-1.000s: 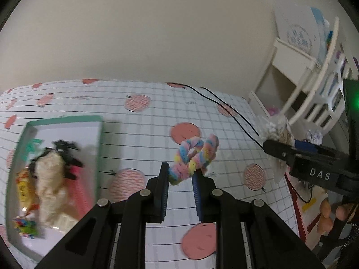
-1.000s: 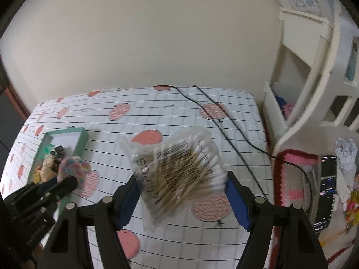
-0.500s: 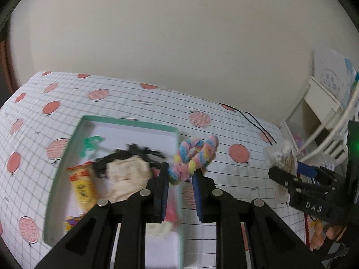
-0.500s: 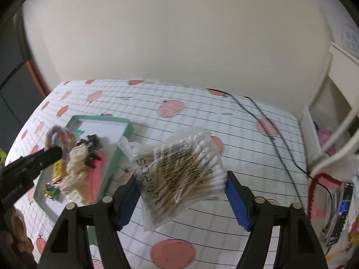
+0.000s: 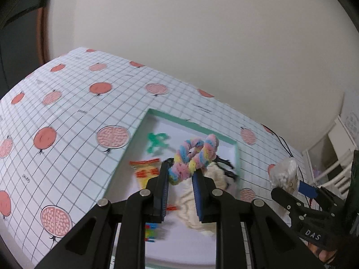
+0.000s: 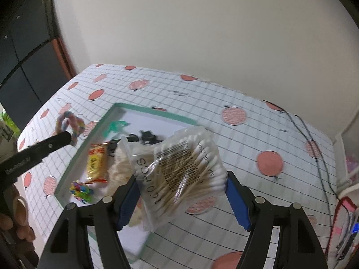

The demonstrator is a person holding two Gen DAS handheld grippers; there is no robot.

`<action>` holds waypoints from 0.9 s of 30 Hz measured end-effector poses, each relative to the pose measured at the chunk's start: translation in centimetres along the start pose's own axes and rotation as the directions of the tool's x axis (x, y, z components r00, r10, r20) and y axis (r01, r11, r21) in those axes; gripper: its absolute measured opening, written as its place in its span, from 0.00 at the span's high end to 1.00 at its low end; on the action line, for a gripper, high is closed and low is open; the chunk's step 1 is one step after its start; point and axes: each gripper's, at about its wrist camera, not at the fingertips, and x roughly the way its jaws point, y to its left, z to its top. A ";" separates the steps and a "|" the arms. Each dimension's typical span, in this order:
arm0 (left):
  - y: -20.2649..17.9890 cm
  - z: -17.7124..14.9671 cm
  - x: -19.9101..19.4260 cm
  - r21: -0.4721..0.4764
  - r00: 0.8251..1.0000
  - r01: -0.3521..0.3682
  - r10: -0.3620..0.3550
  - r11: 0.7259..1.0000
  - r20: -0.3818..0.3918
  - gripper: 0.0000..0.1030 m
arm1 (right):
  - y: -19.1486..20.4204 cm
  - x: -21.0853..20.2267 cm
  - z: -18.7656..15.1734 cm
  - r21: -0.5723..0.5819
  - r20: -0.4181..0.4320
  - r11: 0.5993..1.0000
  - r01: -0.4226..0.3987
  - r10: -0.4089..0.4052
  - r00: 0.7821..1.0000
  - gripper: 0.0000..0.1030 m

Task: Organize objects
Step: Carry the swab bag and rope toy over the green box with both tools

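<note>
Right wrist view: cotton swab bag (image 6: 179, 168) reads "100 PCS" (barcode beside).

Left wrist view: downward along its fingers, close above shallow green-rimmed white tray (image 5: 193, 124). Right wrist view: same tilt, from tray's (image 6: 154, 112) right. Shared: tray, grid-patterned fruit-print tablecloth (image 5: 67, 116).

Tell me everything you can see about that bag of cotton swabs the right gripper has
The bag of cotton swabs is a clear, crinkled plastic pouch packed with pale-stemmed, white-tipped swabs. It bears a black barcode label and the print "100 PCS". The right gripper clamps it between its blue pads, tilted, in the air above the table's checked cloth, over the near corner of the green-rimmed tray. Only the pads touch it.
</note>
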 end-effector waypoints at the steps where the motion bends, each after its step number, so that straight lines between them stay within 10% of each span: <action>1: 0.6 0.0 0.2 -0.014 1.000 -0.004 0.004 1.000 -0.008 0.80 | 0.6 0.2 0.1 -0.008 0.000 1.000 -0.009 0.009 1.000 0.27; 27: 4.1 -2.4 5.9 -0.088 0.991 -0.059 0.048 0.994 -0.126 0.80 | 7.0 7.9 -0.7 -0.080 -0.040 0.995 -0.062 0.059 0.997 0.26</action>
